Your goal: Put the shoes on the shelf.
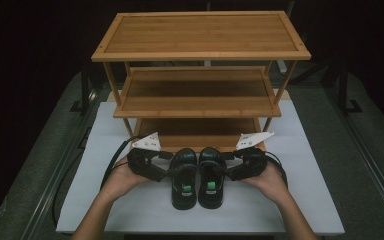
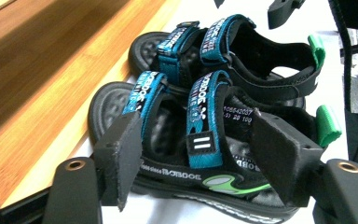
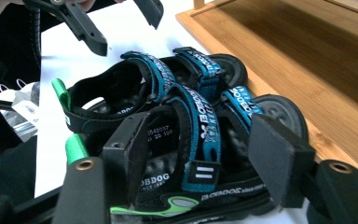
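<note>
Two black sandals with blue straps and green heel tabs stand side by side, toes toward the rack: the left sandal (image 1: 184, 179) (image 2: 214, 100) and the right sandal (image 1: 212, 179) (image 3: 189, 109). My left gripper (image 1: 166, 166) (image 2: 198, 144) comes in from the left, its jaws straddling the left sandal's side from front strap to heel. My right gripper (image 1: 230, 166) (image 3: 200, 149) mirrors it on the right sandal. Both pairs of pads stand a little off the straps, so both grippers are open. A hand holds each gripper.
A three-shelf bamboo rack (image 1: 200, 35) stands just behind the sandals, its bottom shelf (image 1: 200, 136) (image 2: 51, 70) (image 3: 307, 60) close to their toes. Everything rests on a white board (image 1: 305, 195). Black cables (image 1: 111, 165) trail off to the left and right.
</note>
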The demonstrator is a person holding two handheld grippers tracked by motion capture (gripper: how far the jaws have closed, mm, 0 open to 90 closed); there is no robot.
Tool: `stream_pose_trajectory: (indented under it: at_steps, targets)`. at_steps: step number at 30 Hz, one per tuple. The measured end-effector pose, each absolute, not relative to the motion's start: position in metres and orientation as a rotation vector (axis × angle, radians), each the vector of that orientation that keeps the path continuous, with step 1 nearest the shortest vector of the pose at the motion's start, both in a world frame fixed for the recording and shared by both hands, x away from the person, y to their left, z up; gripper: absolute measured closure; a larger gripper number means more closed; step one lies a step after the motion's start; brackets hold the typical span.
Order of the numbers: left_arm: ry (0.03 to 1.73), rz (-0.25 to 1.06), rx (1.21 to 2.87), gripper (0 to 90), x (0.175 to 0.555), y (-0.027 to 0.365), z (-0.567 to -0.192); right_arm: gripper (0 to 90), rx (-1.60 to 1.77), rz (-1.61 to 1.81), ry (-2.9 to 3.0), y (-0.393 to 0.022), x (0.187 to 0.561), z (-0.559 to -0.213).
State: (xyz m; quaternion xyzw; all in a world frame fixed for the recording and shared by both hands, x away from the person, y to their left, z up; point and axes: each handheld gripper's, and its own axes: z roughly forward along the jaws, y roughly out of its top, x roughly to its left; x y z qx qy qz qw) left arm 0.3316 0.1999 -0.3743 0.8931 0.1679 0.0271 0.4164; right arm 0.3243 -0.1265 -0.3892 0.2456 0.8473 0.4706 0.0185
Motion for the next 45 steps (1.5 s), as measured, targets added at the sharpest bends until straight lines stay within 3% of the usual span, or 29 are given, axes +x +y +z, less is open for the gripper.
stream_pose_trajectory:
  at_steps: [6,9,16,23,45]
  targets:
    - [0.407,0.031,2.263,43.4,0.333,0.193,-0.381,43.2,0.762,1.465,2.651,-0.123,0.325,-0.392]
    - [0.397,0.007,2.279,48.2,0.332,0.187,-0.389,49.8,0.767,1.452,2.671,-0.121,0.326,-0.397]
    - [0.402,0.024,2.316,61.0,0.332,0.178,-0.397,63.2,0.786,1.416,2.685,-0.119,0.327,-0.403]
    - [0.408,0.082,2.321,68.1,0.329,0.177,-0.393,68.1,0.791,1.396,2.672,-0.117,0.326,-0.403]
    - [0.461,0.209,2.211,69.8,0.352,0.178,-0.375,68.8,0.83,1.447,2.518,-0.118,0.352,-0.385]
